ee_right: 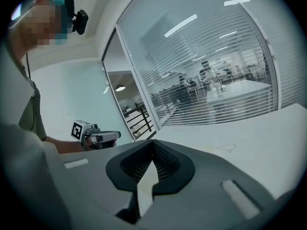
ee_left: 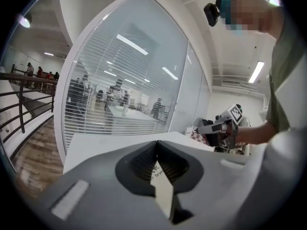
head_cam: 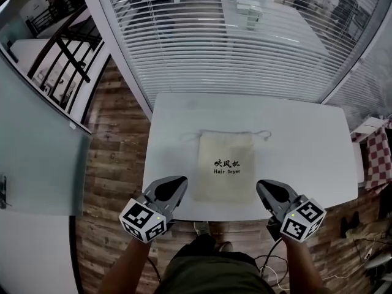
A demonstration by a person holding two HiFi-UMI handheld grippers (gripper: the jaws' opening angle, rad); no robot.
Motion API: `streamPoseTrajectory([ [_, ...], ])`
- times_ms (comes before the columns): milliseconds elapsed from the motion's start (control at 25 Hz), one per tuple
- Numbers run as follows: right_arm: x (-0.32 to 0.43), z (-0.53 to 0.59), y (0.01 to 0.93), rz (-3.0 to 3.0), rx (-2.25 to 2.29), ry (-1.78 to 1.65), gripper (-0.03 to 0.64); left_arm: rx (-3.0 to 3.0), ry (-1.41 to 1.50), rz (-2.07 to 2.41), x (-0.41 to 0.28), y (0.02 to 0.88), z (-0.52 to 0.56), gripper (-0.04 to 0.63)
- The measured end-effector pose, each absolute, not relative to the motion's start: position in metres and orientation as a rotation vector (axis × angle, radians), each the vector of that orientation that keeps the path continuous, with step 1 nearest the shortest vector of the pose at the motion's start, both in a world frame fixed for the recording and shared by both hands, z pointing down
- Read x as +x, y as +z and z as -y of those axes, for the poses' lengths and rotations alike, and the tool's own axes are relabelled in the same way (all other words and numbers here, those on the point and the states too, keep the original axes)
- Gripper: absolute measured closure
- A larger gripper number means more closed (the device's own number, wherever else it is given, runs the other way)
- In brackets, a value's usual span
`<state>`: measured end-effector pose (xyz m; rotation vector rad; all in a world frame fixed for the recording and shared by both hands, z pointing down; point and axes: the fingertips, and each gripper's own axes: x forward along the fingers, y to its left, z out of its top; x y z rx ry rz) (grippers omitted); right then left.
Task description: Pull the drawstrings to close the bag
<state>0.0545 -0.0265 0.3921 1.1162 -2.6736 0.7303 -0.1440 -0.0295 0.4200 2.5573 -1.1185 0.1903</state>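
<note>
A cream drawstring bag (head_cam: pixel 225 164) printed "Hair Dryer" lies flat in the middle of the white table (head_cam: pixel 306 152), mouth toward the window. Its drawstrings trail out at the top left (head_cam: pixel 188 136) and top right (head_cam: pixel 263 133). My left gripper (head_cam: pixel 181 180) hovers at the table's front edge, left of the bag's bottom corner, jaws shut on nothing. My right gripper (head_cam: pixel 260 184) mirrors it at the right, also shut and empty. In the left gripper view the jaws (ee_left: pixel 157 143) meet, with the bag (ee_left: pixel 160 178) showing beneath. The right gripper view (ee_right: pixel 153 142) shows the same.
Slatted blinds (head_cam: pixel 233 48) run along the table's far edge. Wooden floor (head_cam: pixel 116 158) lies to the left, with a dark railing (head_cam: pixel 67 48) beyond. A red-checked cloth (head_cam: pixel 376 158) hangs at the right. The person's legs (head_cam: pixel 208 268) stand at the table's near edge.
</note>
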Motion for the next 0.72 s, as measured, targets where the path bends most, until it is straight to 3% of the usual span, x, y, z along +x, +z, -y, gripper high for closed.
streamPoseTrajectory([
  [720, 0.074, 0.130, 0.448, 2.516, 1.048, 0.397, 0.606, 2.609, 0.512, 1.066, -0.151, 0.490, 0.134, 0.588],
])
